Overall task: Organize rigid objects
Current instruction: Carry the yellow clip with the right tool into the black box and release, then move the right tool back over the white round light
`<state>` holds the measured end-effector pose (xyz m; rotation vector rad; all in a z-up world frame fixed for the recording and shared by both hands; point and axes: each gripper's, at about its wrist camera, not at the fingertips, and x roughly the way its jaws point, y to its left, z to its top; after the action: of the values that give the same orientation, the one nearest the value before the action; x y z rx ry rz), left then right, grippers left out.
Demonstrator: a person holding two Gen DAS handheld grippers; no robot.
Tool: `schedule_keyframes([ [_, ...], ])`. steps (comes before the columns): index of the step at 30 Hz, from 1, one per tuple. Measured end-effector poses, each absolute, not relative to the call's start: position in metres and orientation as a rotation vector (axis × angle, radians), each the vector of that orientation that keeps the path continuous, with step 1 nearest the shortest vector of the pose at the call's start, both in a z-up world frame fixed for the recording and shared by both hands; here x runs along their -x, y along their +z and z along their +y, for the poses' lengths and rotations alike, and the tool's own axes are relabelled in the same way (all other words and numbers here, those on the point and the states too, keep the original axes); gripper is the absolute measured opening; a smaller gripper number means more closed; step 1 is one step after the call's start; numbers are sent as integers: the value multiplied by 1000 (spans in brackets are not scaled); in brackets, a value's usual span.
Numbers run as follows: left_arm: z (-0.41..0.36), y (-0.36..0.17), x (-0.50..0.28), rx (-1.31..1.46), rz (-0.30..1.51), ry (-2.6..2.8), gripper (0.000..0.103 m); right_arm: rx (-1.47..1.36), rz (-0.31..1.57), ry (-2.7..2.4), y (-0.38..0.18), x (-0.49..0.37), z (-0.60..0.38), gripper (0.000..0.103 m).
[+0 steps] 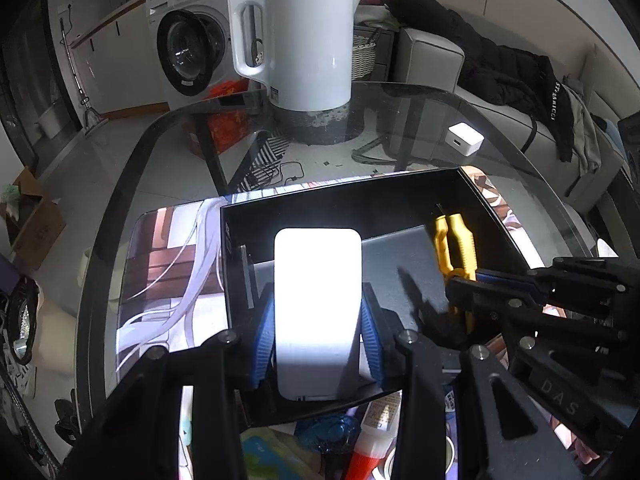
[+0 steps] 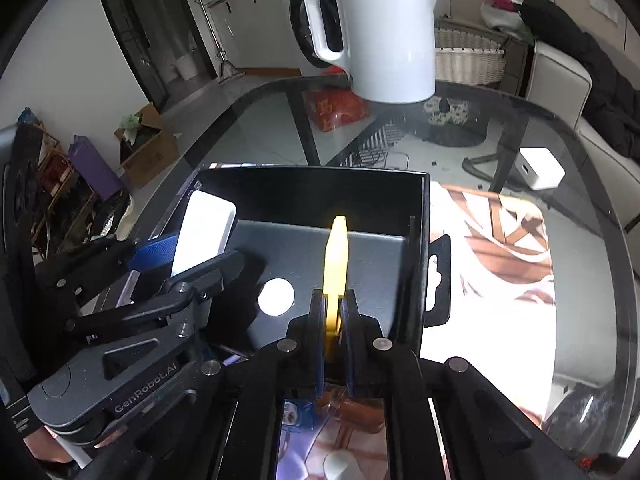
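Over the black box (image 1: pixel 340 200), the left claw (image 1: pixel 318 340) gripped a white block (image 1: pixel 318 300) and the right claw (image 2: pixel 335 320) a yellow tool (image 2: pixel 337 256), each best lowered flat before release.

A box (image 1: pixel 344 200) sits on a mat (image 1: pixel 168 264), and the mat lies on the bench (image 1: pixel 400 100). Inside the box, a flat block (image 1: pixel 318 308) is on the left and a clip tool (image 1: pixel 456 244) is on the right. Behind the box, at the far side of the bench, stands a kettle (image 1: pixel 308 40). A small cube (image 1: pixel 464 139) rests on the bench to the right of the kettle, behind the box's right corner.
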<state>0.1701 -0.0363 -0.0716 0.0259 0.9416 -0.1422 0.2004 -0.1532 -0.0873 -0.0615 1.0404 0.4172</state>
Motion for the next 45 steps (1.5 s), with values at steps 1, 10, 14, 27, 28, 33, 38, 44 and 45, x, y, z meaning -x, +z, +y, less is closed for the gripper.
schedule_keyframes([
  [1,-37,-71,-169,-30,944,-143,38,63,1044,421,-88,-198,-153,8],
  [10,-34,-67,-166,-10,927,-142,39,31,1052,442,-85,-196,-152,14],
  [14,-28,-50,-153,-9,850,-143,60,34,998,443,-76,-191,-154,25],
  [27,26,-17,-104,120,844,-81,103,43,800,477,-30,-140,-173,43],
  [28,28,-17,-100,108,832,-48,103,45,806,481,-31,-138,-174,44],
  [33,31,-31,-93,-18,875,-12,101,56,843,479,-42,-132,-179,52],
  [38,39,-61,-95,35,1033,-100,101,79,893,481,-55,-129,-180,55],
  [44,25,-91,-93,19,1140,-130,101,122,954,539,-72,-123,-167,55],
  [45,24,-95,-92,28,1155,-135,101,126,963,541,-74,-123,-166,55],
])
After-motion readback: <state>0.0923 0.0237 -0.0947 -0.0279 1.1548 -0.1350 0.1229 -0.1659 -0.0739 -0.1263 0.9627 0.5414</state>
